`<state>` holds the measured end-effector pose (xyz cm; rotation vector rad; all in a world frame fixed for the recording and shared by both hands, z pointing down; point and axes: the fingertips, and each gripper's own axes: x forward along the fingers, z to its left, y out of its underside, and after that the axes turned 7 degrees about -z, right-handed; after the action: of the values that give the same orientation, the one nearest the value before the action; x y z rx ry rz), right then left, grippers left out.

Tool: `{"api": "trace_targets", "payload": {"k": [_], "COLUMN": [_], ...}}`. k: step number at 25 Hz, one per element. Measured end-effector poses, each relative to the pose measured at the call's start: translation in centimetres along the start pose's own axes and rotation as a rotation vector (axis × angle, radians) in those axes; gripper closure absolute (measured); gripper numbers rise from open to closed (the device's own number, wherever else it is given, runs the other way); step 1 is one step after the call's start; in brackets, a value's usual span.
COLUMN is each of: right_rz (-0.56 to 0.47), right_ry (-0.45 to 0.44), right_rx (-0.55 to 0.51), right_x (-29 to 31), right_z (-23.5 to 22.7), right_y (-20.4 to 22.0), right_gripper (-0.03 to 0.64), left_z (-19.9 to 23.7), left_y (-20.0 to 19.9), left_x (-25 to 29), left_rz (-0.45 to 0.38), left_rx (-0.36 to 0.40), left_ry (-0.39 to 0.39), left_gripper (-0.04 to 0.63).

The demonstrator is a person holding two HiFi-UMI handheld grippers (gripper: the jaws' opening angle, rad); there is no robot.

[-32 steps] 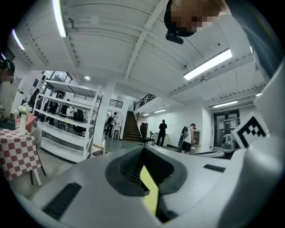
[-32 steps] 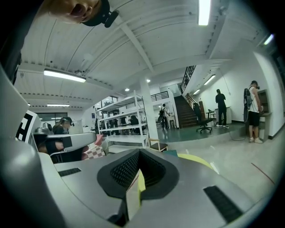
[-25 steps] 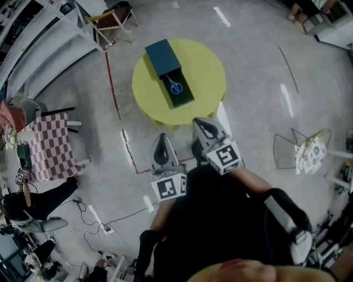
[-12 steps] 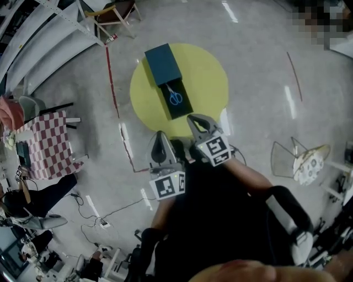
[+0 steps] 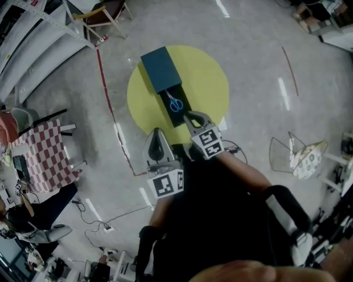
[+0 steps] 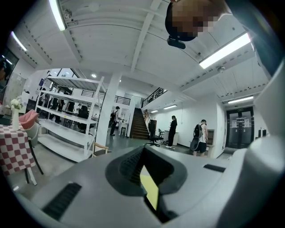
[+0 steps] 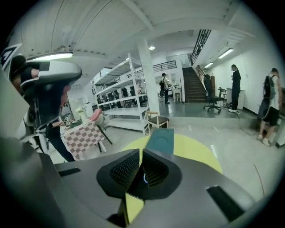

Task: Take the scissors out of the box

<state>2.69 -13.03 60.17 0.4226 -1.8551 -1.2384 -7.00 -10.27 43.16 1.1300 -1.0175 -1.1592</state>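
A dark teal box lies on the round yellow table (image 5: 207, 77). Its lid (image 5: 160, 68) is slid toward the far side, and the open tray (image 5: 177, 108) holds blue-handled scissors (image 5: 175, 103). My right gripper (image 5: 187, 114) reaches over the table's near edge, just short of the tray's near end, pointing at it. Its jaws meet at the tips, barely starting to part, with nothing between them. In the right gripper view (image 7: 140, 151) a blue glint of the scissors (image 7: 145, 178) shows through the jaw gap. My left gripper (image 5: 156, 133) hangs off the table's near-left edge, shut and empty (image 6: 143, 149).
A red line (image 5: 106, 91) runs across the floor left of the table. A checked table (image 5: 47, 154) stands far left, a wire chair (image 5: 295, 154) to the right and a wooden chair (image 5: 102, 15) behind. Shelving (image 7: 122, 100) and several standing people fill the hall.
Both grippers have moved forward toward the yellow table. The right one has dipped and now reaches over the near edge close to the box; the left stays short of the table.
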Motion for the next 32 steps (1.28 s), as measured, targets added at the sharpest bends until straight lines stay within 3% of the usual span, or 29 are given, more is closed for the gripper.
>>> {"api": "trace_targets", "payload": {"k": [20, 32], "right_rz": [0.537, 0.697], "right_ry": [0.139, 0.159], "right_rx": [0.068, 0.132], "right_x": [12.3, 14.1], "right_z": [-2.8, -3.7], "right_y": [12.6, 17.1], "right_gripper": [0.525, 0.525], "left_z": [7.1, 9.0], "left_y": [1.8, 4.1], "left_x": [6.8, 8.7], "left_rz": [0.068, 0.13], "left_rx": [-0.049, -0.1], "left_ry": [-0.001, 0.004], "left_gripper": [0.598, 0.598]}}
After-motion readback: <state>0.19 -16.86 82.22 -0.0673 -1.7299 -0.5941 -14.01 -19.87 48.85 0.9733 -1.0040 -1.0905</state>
